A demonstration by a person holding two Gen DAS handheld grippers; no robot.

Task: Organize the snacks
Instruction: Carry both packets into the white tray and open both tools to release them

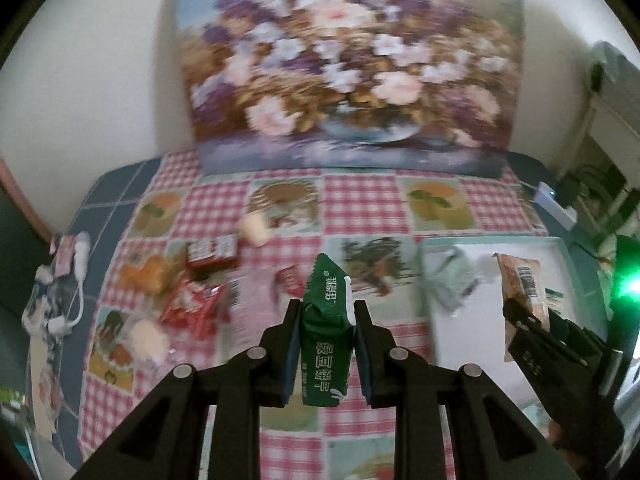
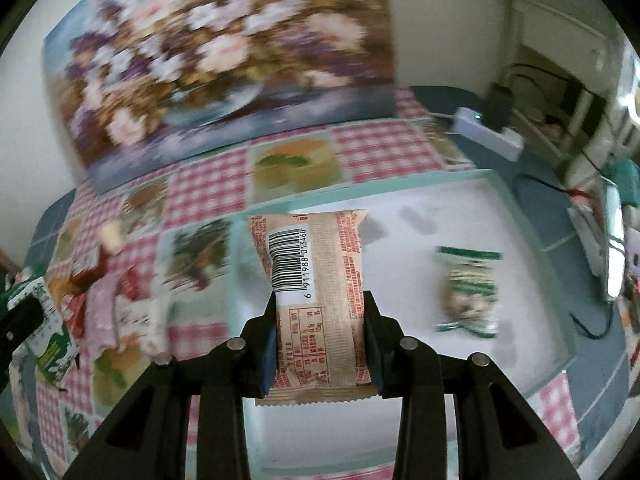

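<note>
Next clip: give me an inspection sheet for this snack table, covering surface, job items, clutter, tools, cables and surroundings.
Surface: red-checked tablecloth with fruit panels.
Job's things: white tray with teal rim, holding a green-and-white snack; loose pile of red snack packets on the cloth to the left of it.
Clutter: small cream cup lying near the pile.
Tools: left tool shut on green packet; right tool shut on tan barcode packet, above the tray.
Cables: white cord at the left table edge; black cable right of the tray.
Surroundings: flower painting leaning against the wall; white power strip.
</note>
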